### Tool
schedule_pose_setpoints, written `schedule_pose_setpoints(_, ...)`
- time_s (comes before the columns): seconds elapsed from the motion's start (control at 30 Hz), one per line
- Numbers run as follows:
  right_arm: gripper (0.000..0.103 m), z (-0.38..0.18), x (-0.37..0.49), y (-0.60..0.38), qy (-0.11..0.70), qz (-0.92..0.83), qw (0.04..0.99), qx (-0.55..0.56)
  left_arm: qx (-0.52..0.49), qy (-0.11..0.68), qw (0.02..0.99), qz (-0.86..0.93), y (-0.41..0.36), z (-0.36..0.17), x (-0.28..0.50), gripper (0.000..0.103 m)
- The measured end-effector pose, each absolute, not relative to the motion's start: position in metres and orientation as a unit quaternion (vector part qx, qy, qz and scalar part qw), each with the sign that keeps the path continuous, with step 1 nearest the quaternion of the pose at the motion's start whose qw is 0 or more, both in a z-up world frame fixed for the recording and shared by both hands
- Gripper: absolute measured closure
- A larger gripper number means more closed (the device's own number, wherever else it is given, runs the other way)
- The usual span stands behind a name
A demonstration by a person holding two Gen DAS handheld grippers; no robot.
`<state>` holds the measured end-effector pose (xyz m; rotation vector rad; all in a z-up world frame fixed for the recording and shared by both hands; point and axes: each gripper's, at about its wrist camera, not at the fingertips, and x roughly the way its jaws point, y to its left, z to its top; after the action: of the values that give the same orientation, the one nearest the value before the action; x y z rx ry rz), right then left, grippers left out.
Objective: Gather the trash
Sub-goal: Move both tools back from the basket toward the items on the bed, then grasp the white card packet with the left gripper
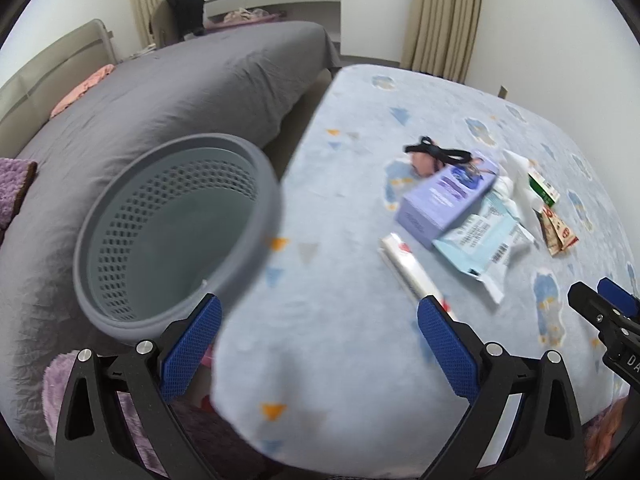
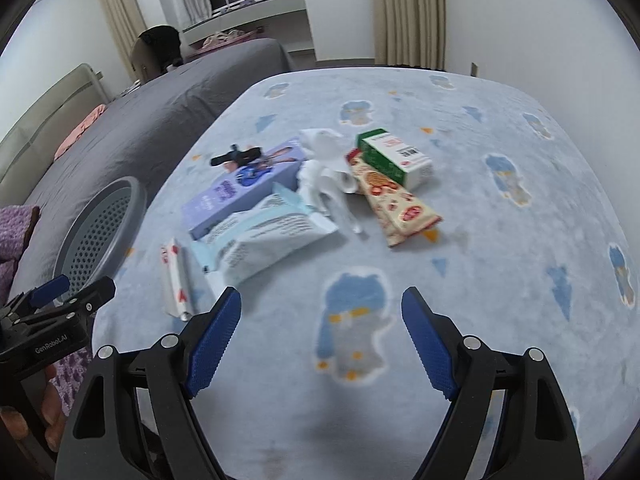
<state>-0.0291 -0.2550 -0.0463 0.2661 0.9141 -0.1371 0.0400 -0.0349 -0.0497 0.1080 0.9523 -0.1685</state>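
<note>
Both released: left gripper point(image 1: 320, 336) and right gripper point(image 2: 322, 332) gaping over light, crinkly wrappers; best pinched at near white wrapper's point(image 2: 176, 280) flat edge.

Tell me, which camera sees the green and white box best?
The right wrist view: the green and white box shows whole atop the snack wrapper. In the left wrist view, the box is small, at the pile's far edge, partly hidden by tissue.
</note>
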Motion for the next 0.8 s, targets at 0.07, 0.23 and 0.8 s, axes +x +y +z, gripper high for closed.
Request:
schedule_pose_setpoints(0.07,0.024,-0.048,-0.032,-0.264,0.441,-0.07,0.885,0.134,0.053,0.457,0.884,-0.086,-0.046,-0.053,0.04,0.007)
schedule_pose_setpoints(0.23,0.024,-0.052,-0.039,-0.283,0.438,-0.083,0.883,0.146,0.05,0.462,0.881,-0.091,-0.069,-0.063,0.047,0.007)
schedule_pose_setpoints(0.8,0.024,-0.065,-0.043,-0.304,0.433,-0.096,0.879,0.173,0.041,0.494,0.866,-0.07,-0.087,-0.101,0.071,0.032)
